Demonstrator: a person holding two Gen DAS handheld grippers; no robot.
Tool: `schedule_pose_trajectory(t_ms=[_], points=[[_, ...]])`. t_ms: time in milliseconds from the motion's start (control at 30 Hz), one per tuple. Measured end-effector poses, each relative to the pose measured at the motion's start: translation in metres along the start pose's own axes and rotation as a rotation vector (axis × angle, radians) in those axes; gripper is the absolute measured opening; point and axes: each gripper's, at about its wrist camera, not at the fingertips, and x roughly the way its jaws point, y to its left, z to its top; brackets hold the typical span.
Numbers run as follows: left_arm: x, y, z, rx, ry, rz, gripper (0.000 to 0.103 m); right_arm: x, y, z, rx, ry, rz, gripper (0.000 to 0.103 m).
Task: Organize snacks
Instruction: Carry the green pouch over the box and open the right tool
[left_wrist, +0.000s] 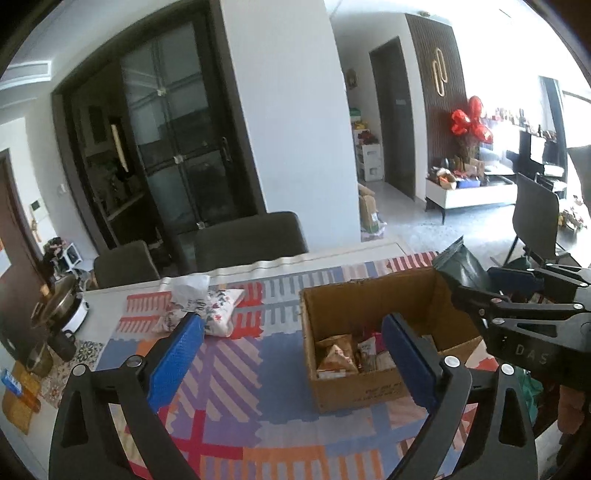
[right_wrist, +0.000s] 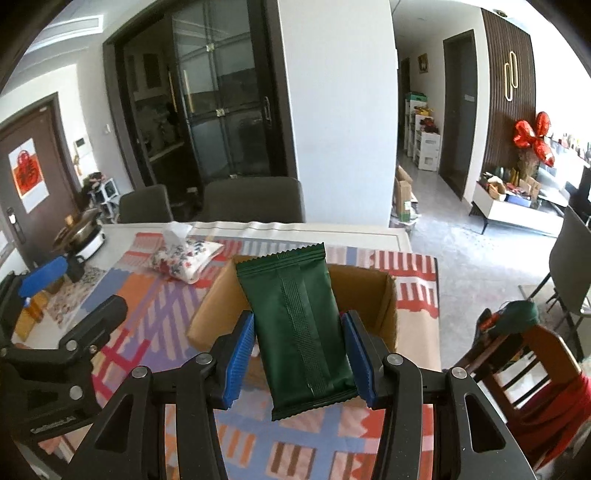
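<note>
A cardboard box (left_wrist: 347, 295) stands open on the patterned tablecloth (left_wrist: 229, 369) and holds several snack packets (left_wrist: 338, 356). My left gripper (left_wrist: 291, 332) is open and empty, above the cloth just left of the box. My right gripper (right_wrist: 297, 338) is shut on a dark green snack packet (right_wrist: 301, 325) and holds it above the box's near side (right_wrist: 364, 284). In the left wrist view the green packet (left_wrist: 460, 264) and the right gripper (left_wrist: 480, 288) show at the box's right edge. The left gripper also shows in the right wrist view (right_wrist: 44, 275), far left.
A floral tissue pouch (left_wrist: 207, 306) lies on the cloth behind the left gripper. A metal pot (left_wrist: 61, 301) and small items stand at the table's left end. Dark chairs (left_wrist: 251, 236) stand at the far edge. A wooden chair (right_wrist: 532, 354) is at the right.
</note>
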Motion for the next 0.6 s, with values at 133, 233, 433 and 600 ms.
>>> schedule_pose_trajectory(t_ms=[133, 233, 433, 600], points=[[0.026, 0.002, 0.008, -0.024, 0.068, -0.048, 0.098, 0.018, -0.010, 0.008, 0.020, 0.038, -0.021, 0.049], [0.042, 0.004, 0.009, -0.050, 0.107, -0.051, 0.098, 0.032, -0.016, 0.010, 0.018, 0.064, -0.052, 0.049], [0.054, 0.001, 0.002, -0.049, 0.140, -0.022, 0.098, 0.054, -0.022, 0.010, 0.023, 0.110, -0.085, 0.049], [0.049, 0.001, 0.000, -0.048, 0.132, -0.010, 0.098, 0.062, -0.025, 0.007, 0.026, 0.115, -0.111, 0.064]])
